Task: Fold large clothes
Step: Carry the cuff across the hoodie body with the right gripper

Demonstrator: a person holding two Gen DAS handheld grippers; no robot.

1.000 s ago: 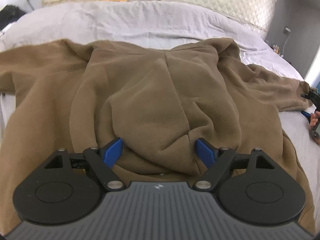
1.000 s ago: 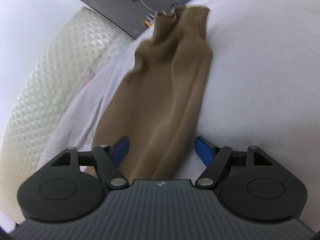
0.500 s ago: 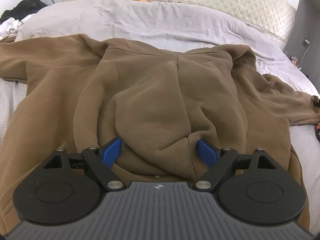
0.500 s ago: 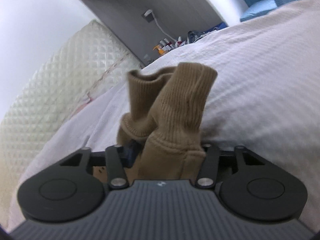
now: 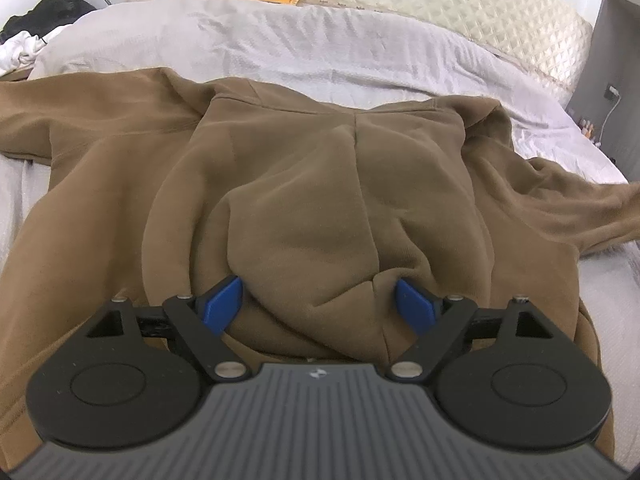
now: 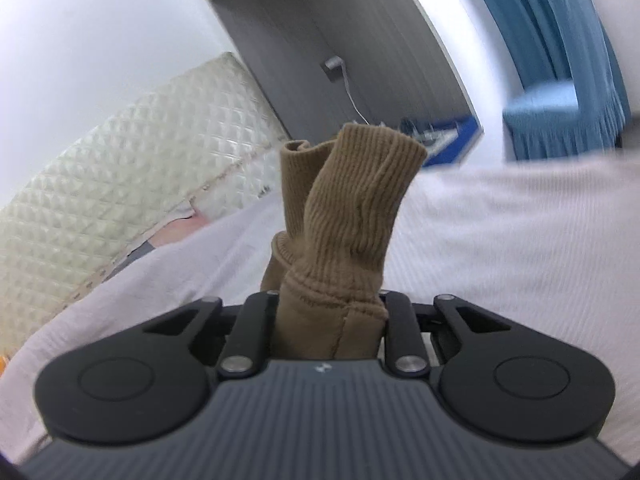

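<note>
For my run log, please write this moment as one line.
left gripper: open over hood | right gripper: closing on sleeve cuff | hoodie: spread on bed

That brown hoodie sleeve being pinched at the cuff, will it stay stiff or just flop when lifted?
Probably floppy: the ribbed cuff crumples as the right hand-held gripper closes on it. The hoodie looks thick, with soft folds, so the sleeve would likely sag and drag.

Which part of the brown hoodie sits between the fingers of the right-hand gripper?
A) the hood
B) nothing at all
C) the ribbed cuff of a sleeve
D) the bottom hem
C: in the right wrist view, the right gripper has its jaws closing on the bunched sleeve end, and the ribbed cuff sticks up just beyond them.
</note>
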